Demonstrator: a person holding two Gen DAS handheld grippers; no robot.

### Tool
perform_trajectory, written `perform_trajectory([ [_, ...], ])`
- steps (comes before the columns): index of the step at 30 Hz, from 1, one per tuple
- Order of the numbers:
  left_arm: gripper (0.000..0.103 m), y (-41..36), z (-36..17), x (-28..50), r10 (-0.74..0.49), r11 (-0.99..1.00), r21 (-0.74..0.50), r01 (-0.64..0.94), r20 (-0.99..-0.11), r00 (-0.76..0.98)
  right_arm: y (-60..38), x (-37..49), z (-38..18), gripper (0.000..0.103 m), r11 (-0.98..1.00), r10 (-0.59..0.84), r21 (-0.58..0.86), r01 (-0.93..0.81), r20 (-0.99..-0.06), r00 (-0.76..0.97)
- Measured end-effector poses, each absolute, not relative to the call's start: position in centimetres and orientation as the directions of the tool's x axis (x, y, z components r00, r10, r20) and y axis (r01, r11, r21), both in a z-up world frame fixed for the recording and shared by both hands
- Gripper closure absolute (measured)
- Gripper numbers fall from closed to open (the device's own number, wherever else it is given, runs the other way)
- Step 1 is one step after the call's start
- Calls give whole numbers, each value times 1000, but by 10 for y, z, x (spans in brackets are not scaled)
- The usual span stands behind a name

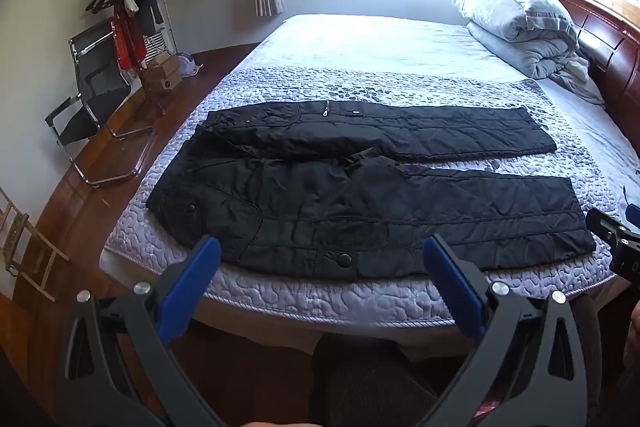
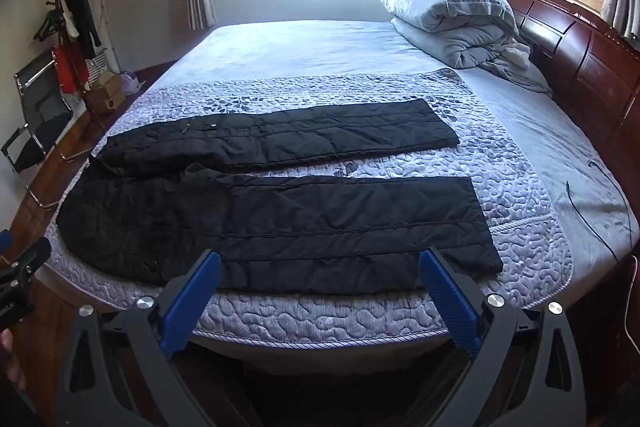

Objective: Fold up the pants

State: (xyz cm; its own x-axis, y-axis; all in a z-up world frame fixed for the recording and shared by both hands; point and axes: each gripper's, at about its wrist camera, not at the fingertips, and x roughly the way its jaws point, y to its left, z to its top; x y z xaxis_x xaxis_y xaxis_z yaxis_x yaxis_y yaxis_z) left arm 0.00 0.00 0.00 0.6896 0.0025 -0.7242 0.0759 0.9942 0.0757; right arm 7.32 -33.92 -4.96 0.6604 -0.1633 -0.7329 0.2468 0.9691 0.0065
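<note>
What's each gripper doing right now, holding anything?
Left gripper: open, empty, above the black pants.
Right gripper: open, empty.

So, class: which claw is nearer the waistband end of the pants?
Left. The left claw hangs before the pants' waist half; the right claw hangs toward the hems.

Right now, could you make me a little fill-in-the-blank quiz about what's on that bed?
1. The black pants lie spread flat on the ____.
2. The two legs of the pants lie ____, not stacked.
3. The left gripper and right gripper both have their jaws ____.
4. The folded grey duvet sits by the ____.

Missing words: bed; apart; open; headboard
</note>
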Motion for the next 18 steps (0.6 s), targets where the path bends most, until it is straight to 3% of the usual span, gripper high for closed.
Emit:
perform_trajectory([
  [18,2,9,4,1,-3,995,67,74,-721,693,-346,73,-56,3,967,-160,15,253,-738,655],
])
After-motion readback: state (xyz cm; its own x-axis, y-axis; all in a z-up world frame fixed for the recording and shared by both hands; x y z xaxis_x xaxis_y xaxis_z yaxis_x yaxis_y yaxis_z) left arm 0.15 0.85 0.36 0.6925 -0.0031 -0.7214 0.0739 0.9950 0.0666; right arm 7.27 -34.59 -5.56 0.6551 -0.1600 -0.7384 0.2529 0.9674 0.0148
